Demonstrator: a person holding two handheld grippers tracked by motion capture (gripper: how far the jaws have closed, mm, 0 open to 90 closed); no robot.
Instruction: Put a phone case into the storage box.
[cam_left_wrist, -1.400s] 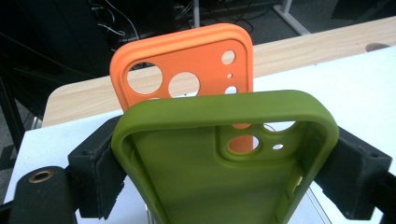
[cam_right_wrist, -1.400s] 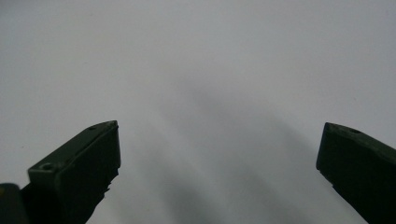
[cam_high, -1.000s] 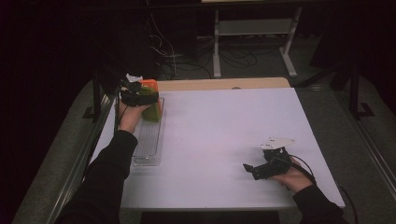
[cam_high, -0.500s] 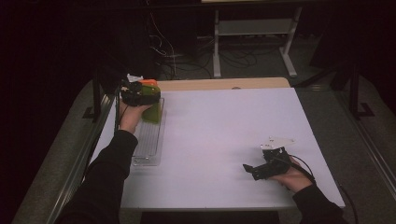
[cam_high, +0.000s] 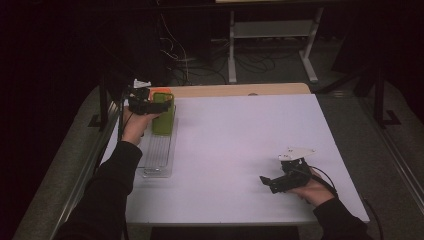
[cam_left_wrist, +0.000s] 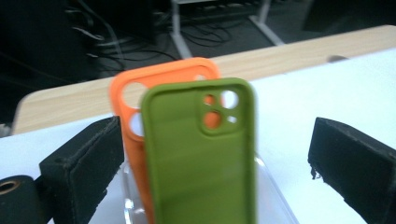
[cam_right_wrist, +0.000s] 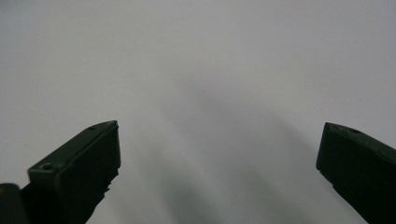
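Observation:
A green phone case (cam_left_wrist: 201, 158) stands upright in a clear slotted rack (cam_high: 159, 155) at the table's left side, with an orange case (cam_left_wrist: 135, 93) upright right behind it. My left gripper (cam_left_wrist: 215, 140) is open. Its jaws have just been opening and now flank the green case (cam_high: 163, 120) with a gap on both sides. In the high view the left gripper (cam_high: 167, 101) hovers at the top of the two cases. My right gripper (cam_high: 265, 181) rests low near the table's front right, open, with only bare white surface between its jaws (cam_right_wrist: 219, 135).
The white table top (cam_high: 240, 140) stretches between the two hands. A wooden strip (cam_high: 240, 90) runs along its far edge. Beyond it stand a metal frame and cables on the dark floor. The near slots of the rack hold nothing.
The left gripper's jaws have spread away from the green case, which stays standing in the rack. The left hand has hardly shifted. The right hand has kept still.

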